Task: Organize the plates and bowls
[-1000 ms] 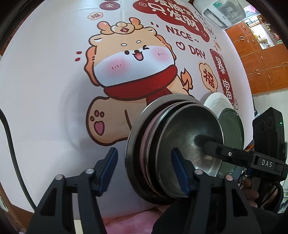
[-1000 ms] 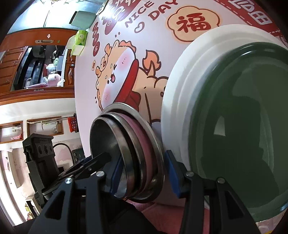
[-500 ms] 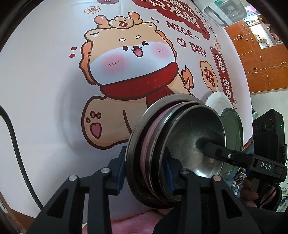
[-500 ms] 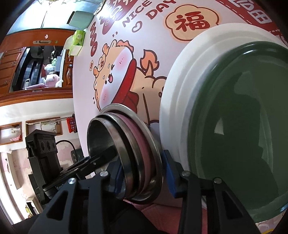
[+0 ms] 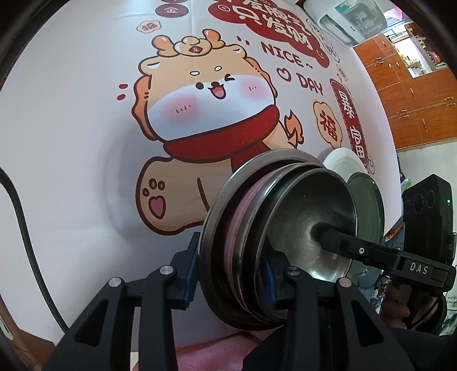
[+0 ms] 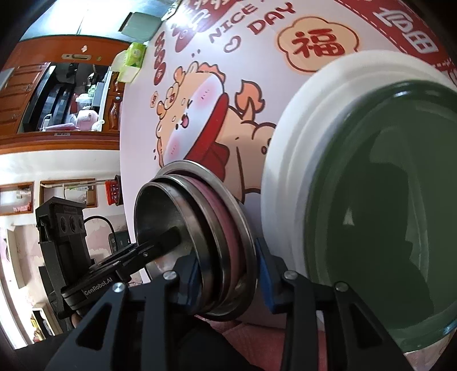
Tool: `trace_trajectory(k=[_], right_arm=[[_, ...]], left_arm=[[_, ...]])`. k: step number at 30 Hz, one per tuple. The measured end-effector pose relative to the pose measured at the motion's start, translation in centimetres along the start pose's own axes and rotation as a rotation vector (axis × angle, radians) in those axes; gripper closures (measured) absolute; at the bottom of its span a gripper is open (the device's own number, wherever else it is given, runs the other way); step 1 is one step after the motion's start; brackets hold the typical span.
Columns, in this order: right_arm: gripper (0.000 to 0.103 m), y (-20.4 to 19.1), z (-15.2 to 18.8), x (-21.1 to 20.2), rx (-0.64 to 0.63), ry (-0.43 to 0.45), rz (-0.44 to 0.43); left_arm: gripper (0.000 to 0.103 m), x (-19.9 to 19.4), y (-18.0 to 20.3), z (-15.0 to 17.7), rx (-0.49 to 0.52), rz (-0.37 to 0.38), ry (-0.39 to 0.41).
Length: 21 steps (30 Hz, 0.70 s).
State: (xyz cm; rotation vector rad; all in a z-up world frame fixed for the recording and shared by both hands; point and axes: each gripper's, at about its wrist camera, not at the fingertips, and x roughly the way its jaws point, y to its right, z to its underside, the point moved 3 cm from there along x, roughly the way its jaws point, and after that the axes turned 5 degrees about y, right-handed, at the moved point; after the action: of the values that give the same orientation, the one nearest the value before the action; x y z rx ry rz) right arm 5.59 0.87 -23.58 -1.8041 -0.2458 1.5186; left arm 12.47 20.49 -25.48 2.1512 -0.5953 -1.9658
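A nested stack of steel bowls point(image 5: 314, 214) with a pink bowl point(image 5: 242, 217) between them sits near the table's front edge. My left gripper point(image 5: 232, 271) is shut on the stack's near rim, one pad outside and one inside. In the right wrist view the same stack point(image 6: 160, 217) lies between the pads of my right gripper point(image 6: 228, 272). Its jaws are closing and both pads touch the stack. Each gripper's inner finger point(image 5: 357, 249) reaches into the top bowl. To the right stands a dark green dish point(image 6: 385, 199) on a white plate point(image 6: 300, 142).
A white tablecloth point(image 5: 71, 142) with a cartoon dragon covers the table. A white appliance point(image 5: 351, 20) stands at the far edge, with wooden cabinets point(image 5: 414, 100) behind it. A black cable point(image 5: 20, 222) runs down the left side.
Both grippers' jaws have narrowed onto the bowl stack's near rim, the left one first. The stack and the plates have stayed where they were.
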Motion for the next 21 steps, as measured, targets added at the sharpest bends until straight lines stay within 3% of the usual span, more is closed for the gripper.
trace_trajectory(k=[21], right_arm=[[0.068,0.5,-0.4,-5.4,-0.054,0.089,-0.032]], left_arm=[[0.066,-2.8,5.6,0.7,0.07,-0.017,0.062]])
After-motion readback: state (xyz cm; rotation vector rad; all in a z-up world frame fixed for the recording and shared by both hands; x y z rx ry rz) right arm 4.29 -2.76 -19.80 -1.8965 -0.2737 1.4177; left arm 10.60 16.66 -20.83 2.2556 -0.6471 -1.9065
